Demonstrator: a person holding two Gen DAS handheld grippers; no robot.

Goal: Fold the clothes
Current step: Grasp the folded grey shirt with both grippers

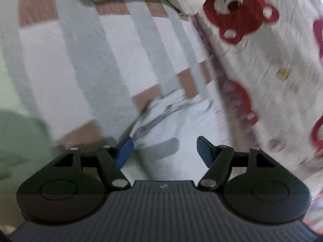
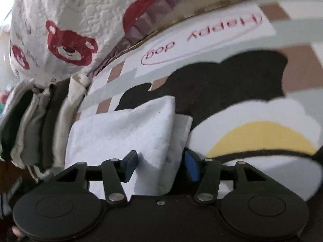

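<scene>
In the left wrist view my left gripper stands open over a white cloth on the bed. The cloth bunches into grey-shaded folds just ahead of the left pad, and its smooth part lies between the two pads. In the right wrist view a folded white cloth sits thick between the blue pads of my right gripper. Both pads press against its sides. A thinner white layer sticks out on its right.
The bed sheet has brown, grey and white checks, a "Happy dog" print and a black, white and yellow figure. A white quilt with red bears lies alongside. A stack of folded clothes stands left; something green is at the left edge.
</scene>
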